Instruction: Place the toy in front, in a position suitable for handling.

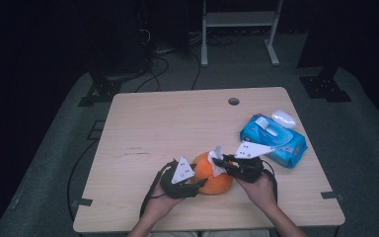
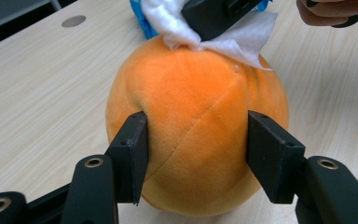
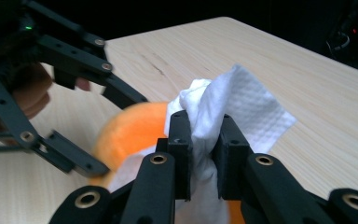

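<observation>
- Orange plush ball (image 2: 193, 130) sits on the counter (image 1: 168, 123) near its front edge, clamped at its sides by the left gripper (image 2: 196, 156) fingers.
- Soft and light, it dents; hold its widest middle.
- Right gripper (image 3: 204, 154) fingers pinch a white wipe (image 3: 228, 100) against its top.

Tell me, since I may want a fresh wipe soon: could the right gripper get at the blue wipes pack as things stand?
Probably not yet. The right gripper is shut on the white wipe it presses on the orange plush ball. The blue wipes pack lies close beside that hand, nothing between.
</observation>
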Available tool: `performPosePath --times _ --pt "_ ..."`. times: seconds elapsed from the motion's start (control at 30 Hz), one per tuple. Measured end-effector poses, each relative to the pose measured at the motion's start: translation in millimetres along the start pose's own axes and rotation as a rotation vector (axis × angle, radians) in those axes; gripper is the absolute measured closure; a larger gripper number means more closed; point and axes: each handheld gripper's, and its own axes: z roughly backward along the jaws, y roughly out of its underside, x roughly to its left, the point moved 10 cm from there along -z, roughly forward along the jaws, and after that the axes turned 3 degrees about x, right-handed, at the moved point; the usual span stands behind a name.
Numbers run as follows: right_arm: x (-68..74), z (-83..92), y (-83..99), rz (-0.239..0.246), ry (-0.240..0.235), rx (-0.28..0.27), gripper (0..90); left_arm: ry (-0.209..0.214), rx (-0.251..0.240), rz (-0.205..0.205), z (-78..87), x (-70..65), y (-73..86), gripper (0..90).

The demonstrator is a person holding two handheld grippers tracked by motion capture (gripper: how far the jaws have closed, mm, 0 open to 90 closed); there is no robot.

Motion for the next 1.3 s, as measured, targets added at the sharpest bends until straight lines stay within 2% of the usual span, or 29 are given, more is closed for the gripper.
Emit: performPosePath --times 0.07,0.13,0.2,0.23,0.3,0.37,0.47,0.53,0.6,0.63,0.7,0.73,0.8,0.93,1.0,1.1,1.13,1.17,1.2,1.23,1.3 --pt "14.3 -3.5 -3.8 0.021 -0.041 -0.012 77.9 -0.006 0.016 -0.031 -1.4 -3.0 1.6 42.5" --pt "28.4 -10.5 -5.4 0.028 -0.085 -0.018 77.9 -0.011 0.033 -0.046 -3.5 -5.3 4.9 42.4" --pt "32.8 -15.7 -3.6 0.054 -0.087 -0.006 77.9 -0.01 0.035 -0.044 -3.6 -3.9 7.8 42.6" --pt "30.5 -15.2 -2.9 0.049 -0.085 -0.004 78.0 -0.002 0.028 -0.025 -3.0 -2.7 8.1 42.9" --pt "21.0 -10.9 -2.2 0.027 -0.065 -0.005 78.0 0.001 0.029 -0.01 -3.2 0.2 9.3 43.3" --pt "3.0 -4.2 2.2 0.012 -0.013 0.001 78.0 0.01 0.026 0.022 -4.3 3.6 12.9 43.5" --pt "-27.7 8.6 18.5 -0.064 0.038 0.019 78.0 0.022 0.032 0.055 -4.2 9.6 17.9 43.5" --pt "-35.3 13.0 25.5 -0.11 0.029 0.018 77.9 0.032 0.026 0.065 -4.4 10.3 17.6 42.7" --pt "-32.6 11.6 27.6 -0.1 0.025 0.027 77.9 0.04 0.011 0.053 -2.9 9.9 13.9 37.3" --pt "-30.7 9.9 27.3 -0.086 0.027 0.031 77.8 0.037 -0.012 0.046 -1.2 10.2 10.5 30.6" --pt "-27.4 5.8 25.5 -0.077 0.016 0.027 77.8 0.048 -0.04 0.038 0.5 9.3 4.4 22.9" --pt "-26.2 3.7 24.7 -0.075 0.015 0.028 77.8 0.05 -0.032 0.029 -1.1 7.9 4.0 20.3" --pt "-25.3 0.9 22.6 -0.062 0.024 0.032 77.7 0.026 0.001 -0.004 -7.2 5.7 8.3 18.9" --pt "-15.0 0.4 17.9 -0.034 0.016 0.028 77.7 0.021 0.01 0.013 -10.4 8.9 12.3 20.8" --pt "-2.4 0.7 14.0 -0.018 -0.026 0.019 77.7 0.01 0.006 0.041 -11.5 12.3 12.7 22.8" --pt "33.1 -5.7 11.9 0.066 -0.105 0.04 77.7 0.009 0.004 0.062 -12.4 13.9 13.4 23.3" --pt "40.7 -7.9 13.5 0.106 -0.102 0.06 77.7 0.011 0.008 0.055 -11.9 14.2 13.8 23.3" --pt "43.1 -9.0 14.8 0.145 -0.08 0.074 77.8 0.01 0.005 0.054 -11.6 13.8 13.7 23.2" --pt "41.0 -8.4 15.4 0.146 -0.074 0.078 77.8 0.011 -0.001 0.061 -11.2 13.2 13.5 23.2" --pt "35.2 -6.7 15.3 0.116 -0.076 0.07 77.9 0.014 -0.005 0.059 -10.6 13.0 13.2 23.0" --pt "16.4 -0.1 16.6 0.064 -0.046 0.055 77.9 0.021 -0.007 0.04 -9.7 12.4 12.9 20.9"
